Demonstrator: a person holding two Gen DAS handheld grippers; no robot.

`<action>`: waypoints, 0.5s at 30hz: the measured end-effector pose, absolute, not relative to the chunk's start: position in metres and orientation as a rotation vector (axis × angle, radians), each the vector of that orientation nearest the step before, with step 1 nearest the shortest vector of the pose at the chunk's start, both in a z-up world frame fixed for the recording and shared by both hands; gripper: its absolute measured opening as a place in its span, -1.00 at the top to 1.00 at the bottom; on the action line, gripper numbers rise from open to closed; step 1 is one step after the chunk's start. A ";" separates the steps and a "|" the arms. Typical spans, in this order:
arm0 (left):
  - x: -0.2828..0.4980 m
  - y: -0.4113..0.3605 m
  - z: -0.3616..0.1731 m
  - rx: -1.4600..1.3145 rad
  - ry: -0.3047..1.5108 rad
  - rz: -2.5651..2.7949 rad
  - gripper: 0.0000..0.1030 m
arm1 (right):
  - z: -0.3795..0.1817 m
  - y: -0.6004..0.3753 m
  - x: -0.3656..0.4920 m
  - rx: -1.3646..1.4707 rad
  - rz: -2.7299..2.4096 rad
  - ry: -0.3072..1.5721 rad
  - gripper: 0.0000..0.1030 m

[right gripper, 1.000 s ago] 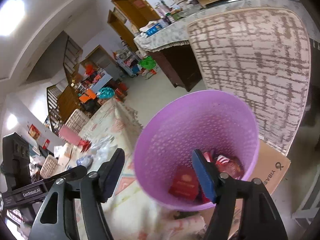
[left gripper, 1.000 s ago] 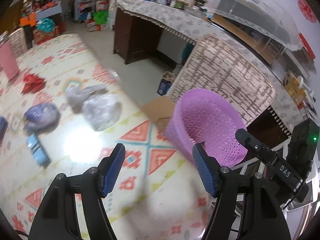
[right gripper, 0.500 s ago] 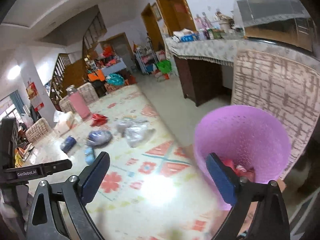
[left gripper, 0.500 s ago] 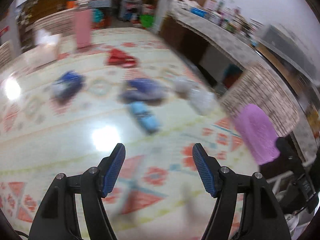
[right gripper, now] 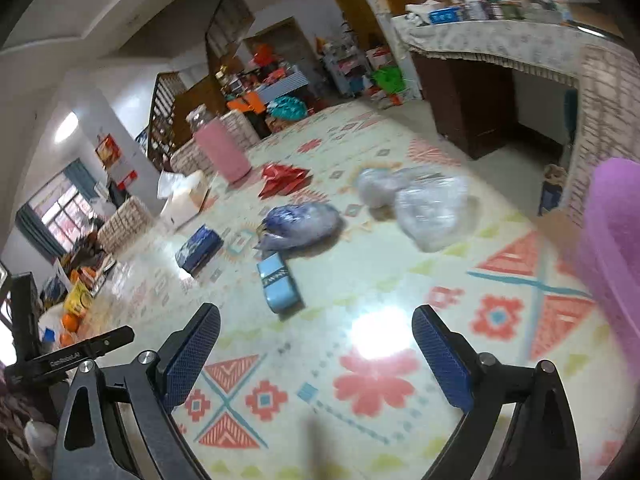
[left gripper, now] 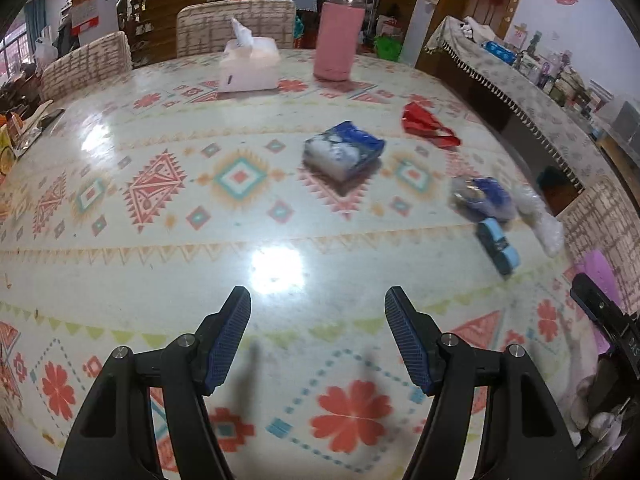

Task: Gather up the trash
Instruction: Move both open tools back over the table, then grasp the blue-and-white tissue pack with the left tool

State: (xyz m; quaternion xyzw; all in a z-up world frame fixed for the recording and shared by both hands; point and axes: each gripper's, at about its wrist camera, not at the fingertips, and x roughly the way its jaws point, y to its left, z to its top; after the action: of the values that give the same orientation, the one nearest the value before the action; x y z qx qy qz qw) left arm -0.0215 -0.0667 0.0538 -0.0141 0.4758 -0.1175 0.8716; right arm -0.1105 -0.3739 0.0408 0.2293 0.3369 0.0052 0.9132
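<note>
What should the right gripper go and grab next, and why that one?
Probably reach the right gripper forward to the light blue box. Its jaws, which have just been opening, stand wide with nothing between them, and that box lies nearest in front of it on the table, close to the purple bin.

on the patterned table lie a crumpled red wrapper (left gripper: 428, 124), a blue-and-white pack (left gripper: 343, 155) lying flat, a blue crumpled bag (right gripper: 298, 224), a light blue small box (right gripper: 279, 287) just beside it, and two clear plastic bags (right gripper: 428, 208) touching each other. a purple perforated bin (right gripper: 616, 252) stands off the table's edge.
</note>
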 end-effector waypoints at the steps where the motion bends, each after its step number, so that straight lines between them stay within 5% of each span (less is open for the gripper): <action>1: -0.018 -0.067 0.053 -0.021 0.997 -0.245 -0.33 | 0.039 -0.372 -0.106 0.464 0.012 0.694 -0.85; 15: 0.092 -0.121 0.050 0.164 1.006 -0.312 -0.34 | 0.029 -0.381 -0.102 0.546 0.027 0.671 -0.80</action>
State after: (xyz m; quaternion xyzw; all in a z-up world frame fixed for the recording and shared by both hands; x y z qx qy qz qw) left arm 0.0919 -0.1213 0.0503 0.0780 0.4794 -0.1487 0.8614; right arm -0.1016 -0.3814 0.0292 0.2648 0.3251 0.0129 0.9078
